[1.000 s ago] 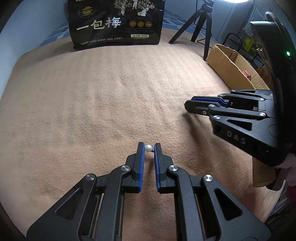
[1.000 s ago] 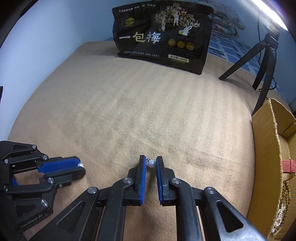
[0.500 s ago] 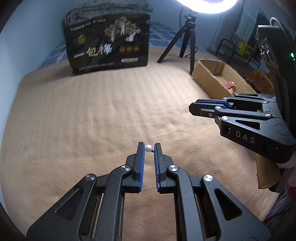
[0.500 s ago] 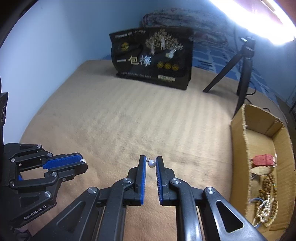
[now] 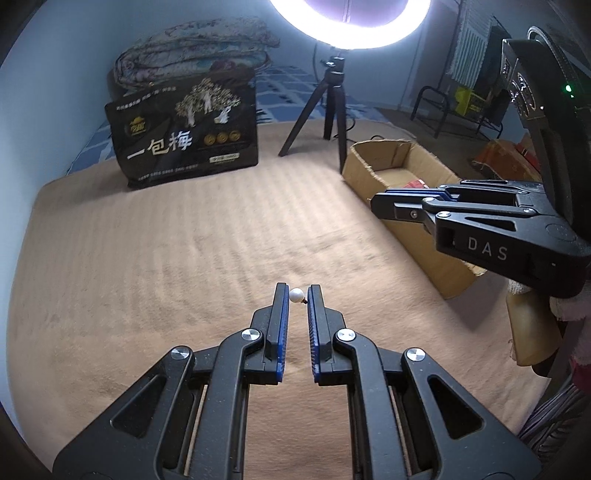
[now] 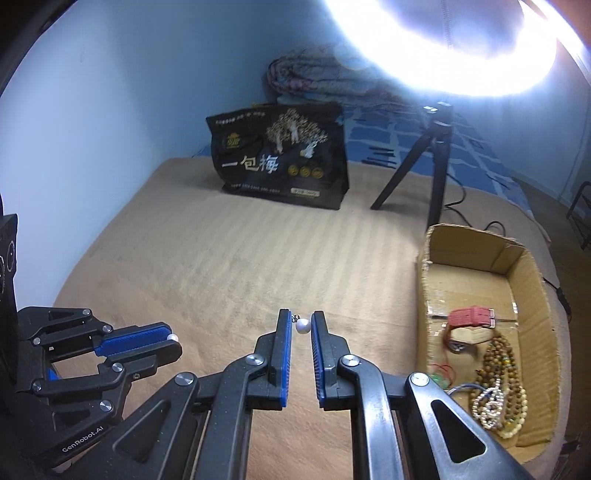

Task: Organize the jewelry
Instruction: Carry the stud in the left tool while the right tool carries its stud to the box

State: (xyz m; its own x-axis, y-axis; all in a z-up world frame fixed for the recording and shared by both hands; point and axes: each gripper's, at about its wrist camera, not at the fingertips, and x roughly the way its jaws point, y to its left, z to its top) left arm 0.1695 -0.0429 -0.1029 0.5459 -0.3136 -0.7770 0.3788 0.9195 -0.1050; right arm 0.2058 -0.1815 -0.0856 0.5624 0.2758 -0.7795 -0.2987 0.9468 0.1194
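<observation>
My left gripper (image 5: 297, 295) is shut on a white pearl earring (image 5: 296, 295) held at its fingertips above the tan blanket (image 5: 147, 258). My right gripper (image 6: 303, 325) is shut on a second pearl earring (image 6: 303, 325) with a small metal link on top. The right gripper also shows at the right of the left wrist view (image 5: 384, 206), in front of the cardboard box (image 5: 391, 162). The left gripper shows at lower left of the right wrist view (image 6: 173, 341) with its pearl at the tip. The box (image 6: 532, 280) holds a red watch (image 6: 471, 317) and bead necklaces (image 6: 498, 391).
A black snack bag (image 5: 184, 136) stands at the back of the blanket. A black tripod (image 5: 332, 99) with a bright ring light (image 5: 351, 26) stands beside the box. A rolled quilt (image 6: 325, 74) lies behind the bag, by the blue wall.
Both grippers have risen and tilted up, each still holding its pearl earring. The box's contents, the ring light and the quilt have come into view.
</observation>
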